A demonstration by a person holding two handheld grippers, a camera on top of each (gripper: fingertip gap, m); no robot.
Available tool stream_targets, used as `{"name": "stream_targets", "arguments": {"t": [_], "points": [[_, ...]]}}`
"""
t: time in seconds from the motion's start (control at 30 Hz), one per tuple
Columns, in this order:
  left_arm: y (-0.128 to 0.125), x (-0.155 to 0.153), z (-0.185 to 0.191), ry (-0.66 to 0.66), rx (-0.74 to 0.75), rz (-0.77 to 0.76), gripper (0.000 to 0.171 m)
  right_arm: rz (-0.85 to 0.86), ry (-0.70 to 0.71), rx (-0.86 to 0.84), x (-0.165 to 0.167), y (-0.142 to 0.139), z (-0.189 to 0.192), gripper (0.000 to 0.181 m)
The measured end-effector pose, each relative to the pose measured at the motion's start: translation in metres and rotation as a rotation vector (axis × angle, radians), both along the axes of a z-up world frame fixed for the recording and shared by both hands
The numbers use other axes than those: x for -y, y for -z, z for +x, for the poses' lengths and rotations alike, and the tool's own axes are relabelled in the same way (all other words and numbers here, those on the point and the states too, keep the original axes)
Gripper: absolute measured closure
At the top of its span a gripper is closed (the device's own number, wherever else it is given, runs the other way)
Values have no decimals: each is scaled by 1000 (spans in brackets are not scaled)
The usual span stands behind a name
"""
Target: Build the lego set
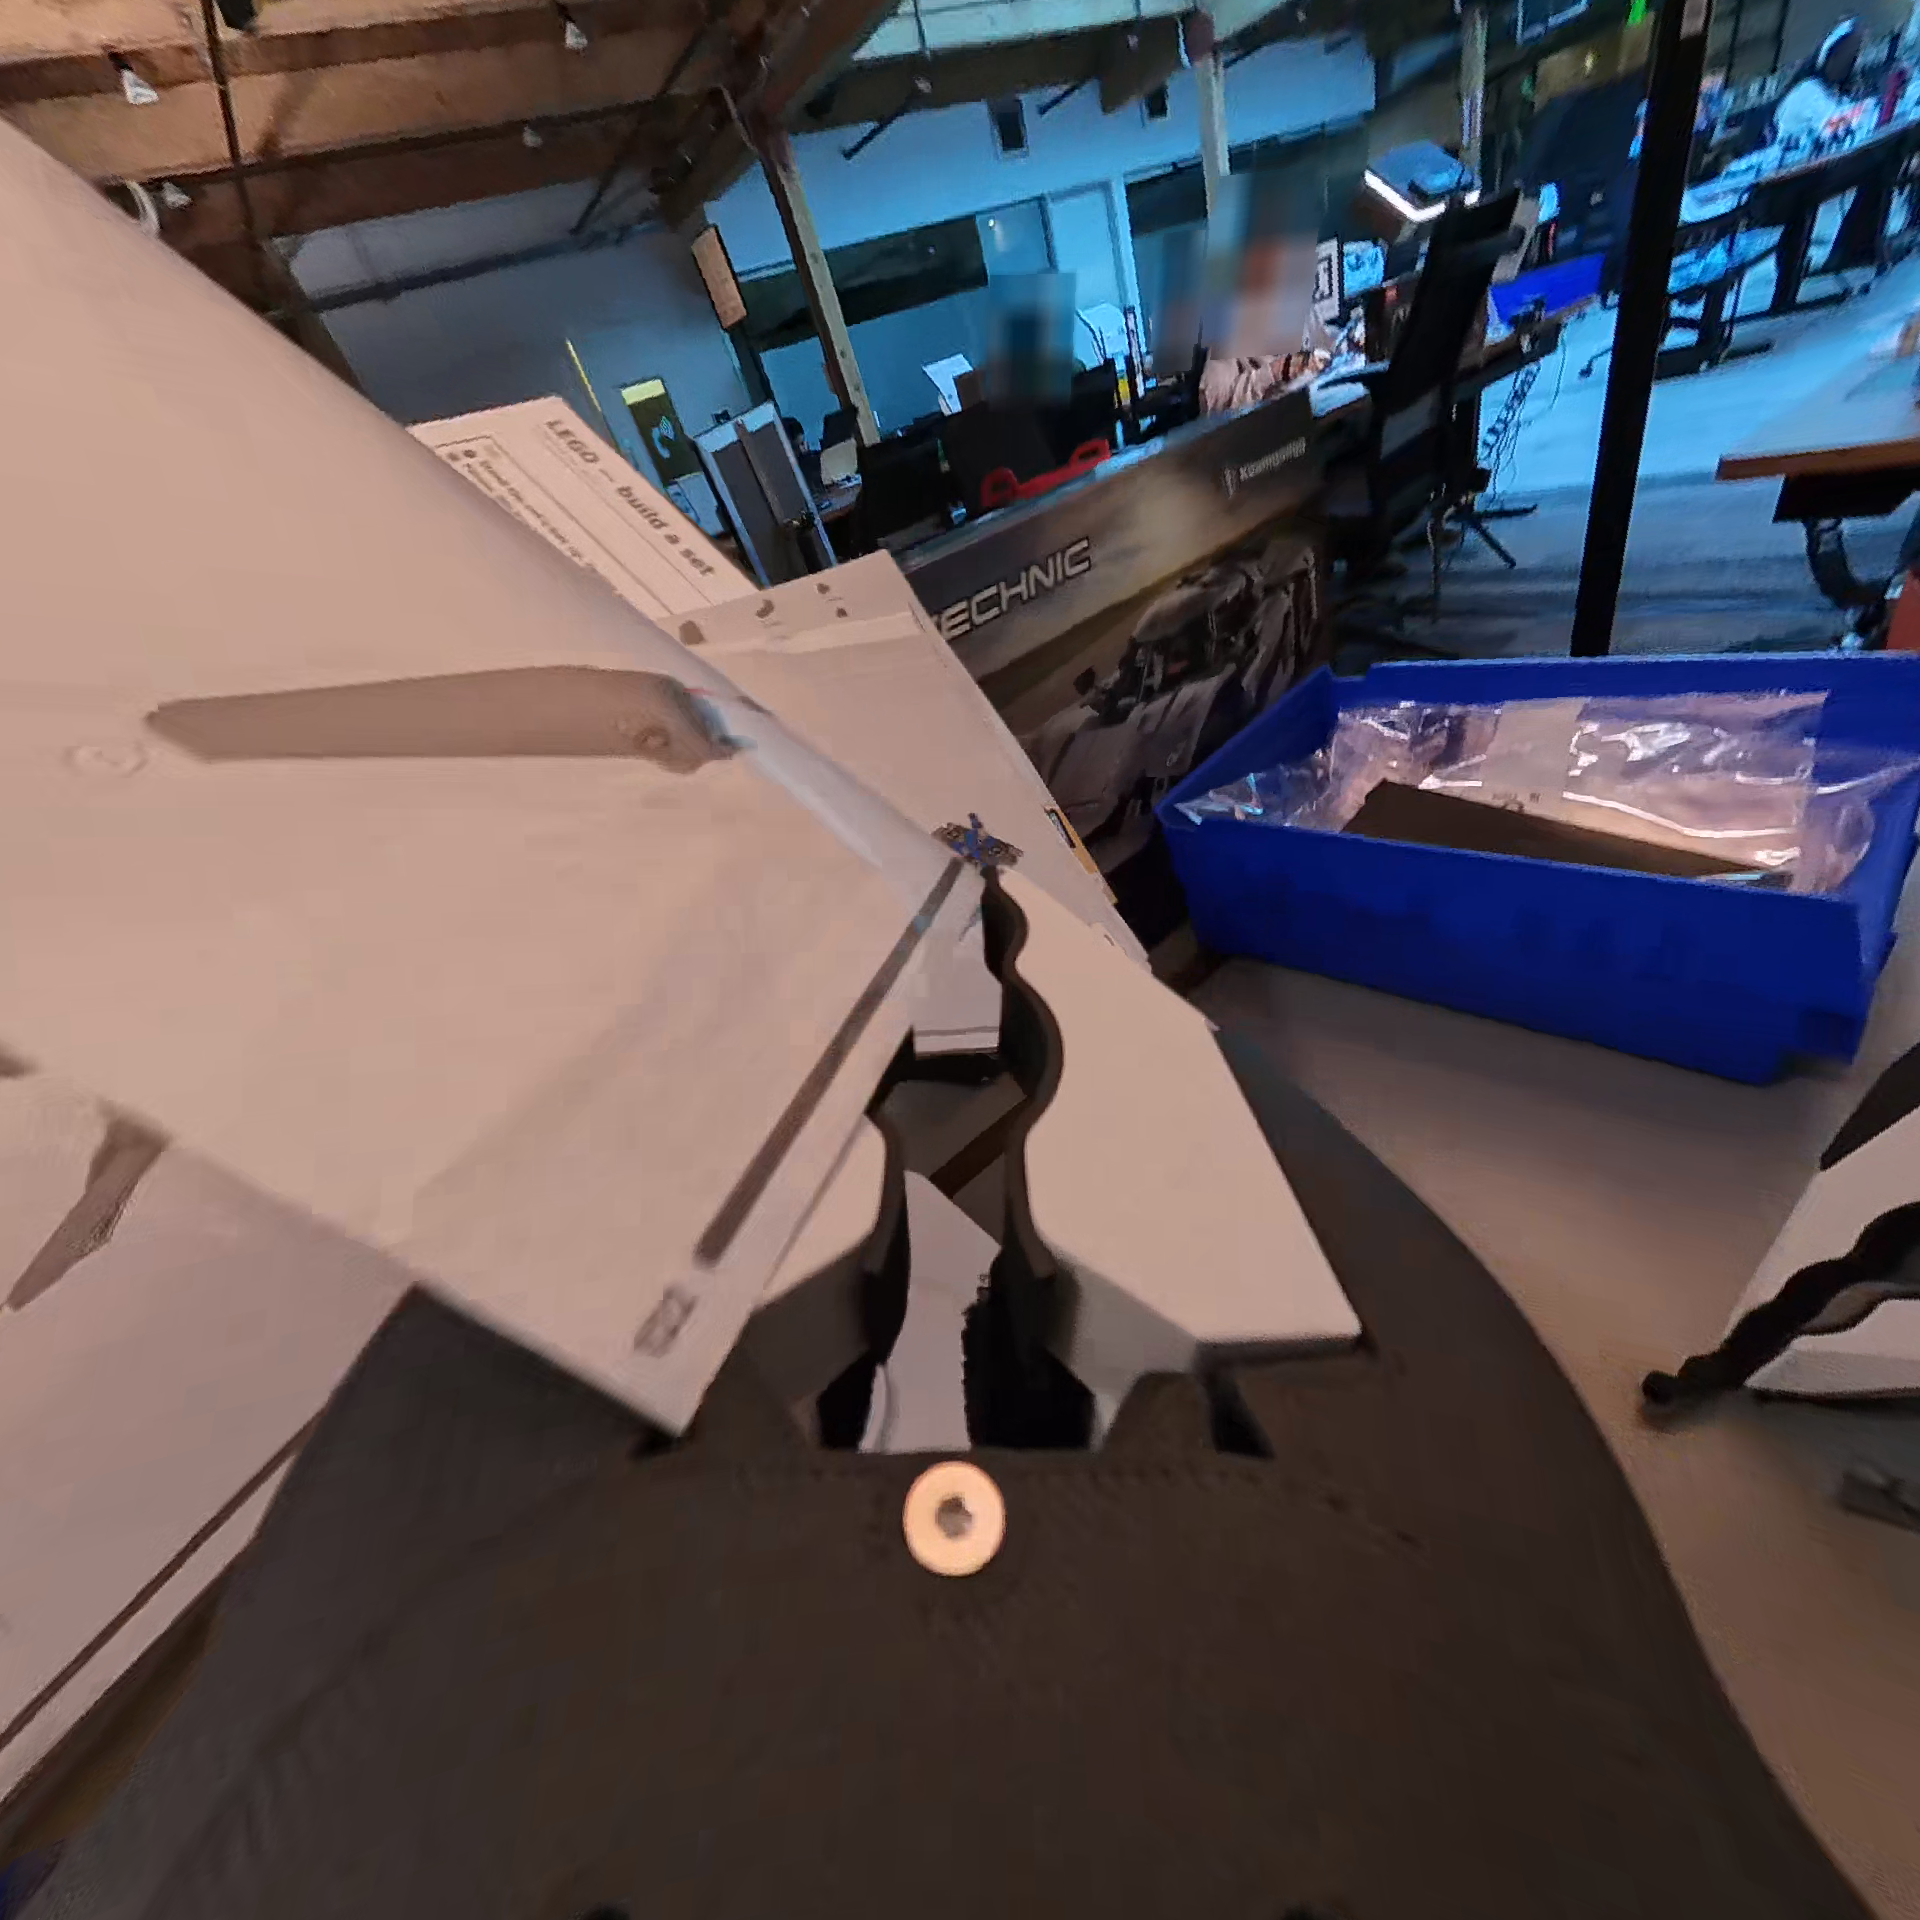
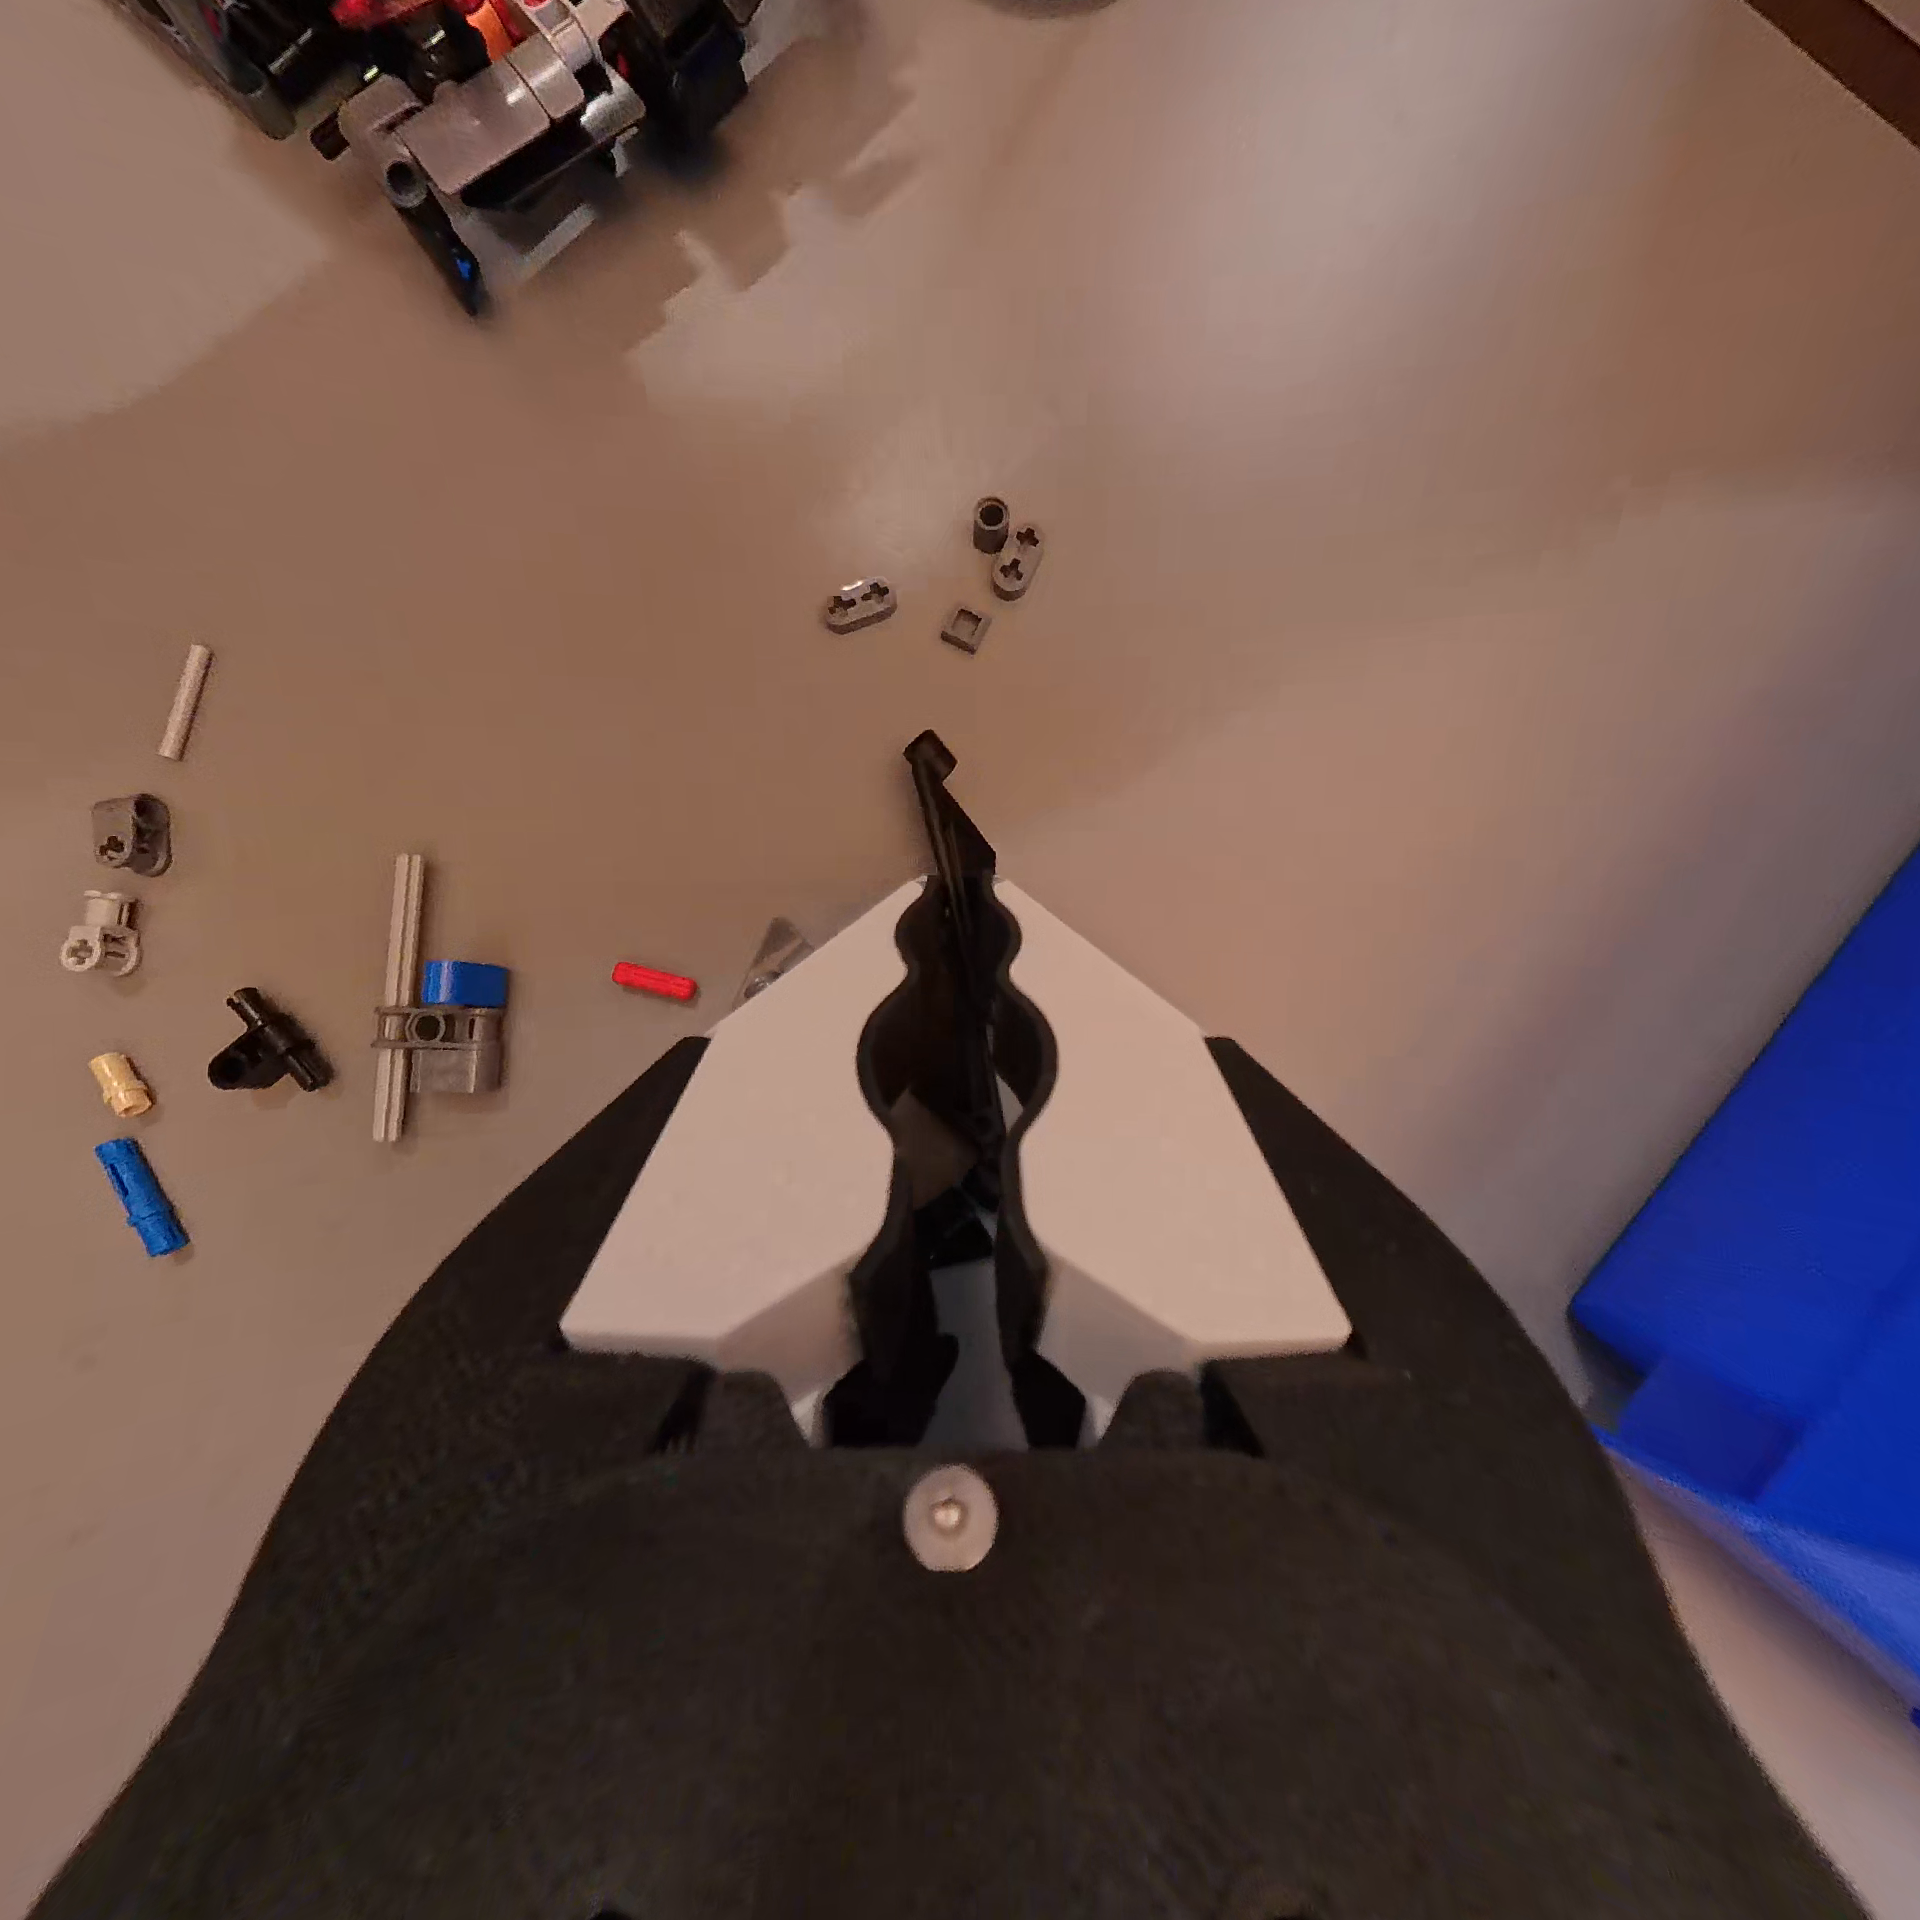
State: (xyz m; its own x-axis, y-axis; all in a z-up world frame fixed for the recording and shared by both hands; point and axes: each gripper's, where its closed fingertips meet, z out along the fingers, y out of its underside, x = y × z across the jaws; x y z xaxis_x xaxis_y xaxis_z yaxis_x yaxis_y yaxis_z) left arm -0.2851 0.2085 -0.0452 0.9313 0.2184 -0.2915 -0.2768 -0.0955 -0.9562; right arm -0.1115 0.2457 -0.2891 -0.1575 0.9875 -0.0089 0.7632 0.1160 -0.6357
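The right gripper (image 2: 951, 883) is clenched on a thin black piece (image 2: 940, 800); the left gripper (image 1: 982, 883) pinches an instruction page (image 1: 416, 883). The half-built model (image 2: 499, 114) waits beyond, about 15 loose parts (image 2: 436, 1029) unplaced; plenty left, I'd judge.

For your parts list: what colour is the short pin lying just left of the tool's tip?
Red. The pin shows best in the right wrist view.
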Motion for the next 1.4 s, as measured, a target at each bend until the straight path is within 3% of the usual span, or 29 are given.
{"name": "stream_targets", "arguments": {"t": [0.03, 0.33, 0.57, 0.73, 0.83, 1.07, 1.3, 1.4], "points": [[2, -3, 3, 2, -23, -11, 165, -3, 1, -2, 0, 0, 0, 177], [24, -22, 39, 144, -127, -124, 163, -13, 0, -14, 0, 0, 0, 178], [39, -4, 50, 174, -129, -148, 165, -39, 3, -36, 1, -2, -1, 179], [37, 22, 28, 93, -139, -126, 165, -43, 2, -46, 1, -3, 0, 180], [31, 22, 11, 28, -198, -137, 158, -49, 3, -50, 1, -3, -1, 180], [6, -6, -2, -133, -628, -232, 124, -51, 0, -65, 2, -3, -2, 180], [53, -30, -30, -112, -674, -538, 117, -77, -12, -92, 1, -3, -3, 180], [58, -30, -35, -113, -686, -588, 128, -95, -15, -99, 0, -4, -2, 180]]}}
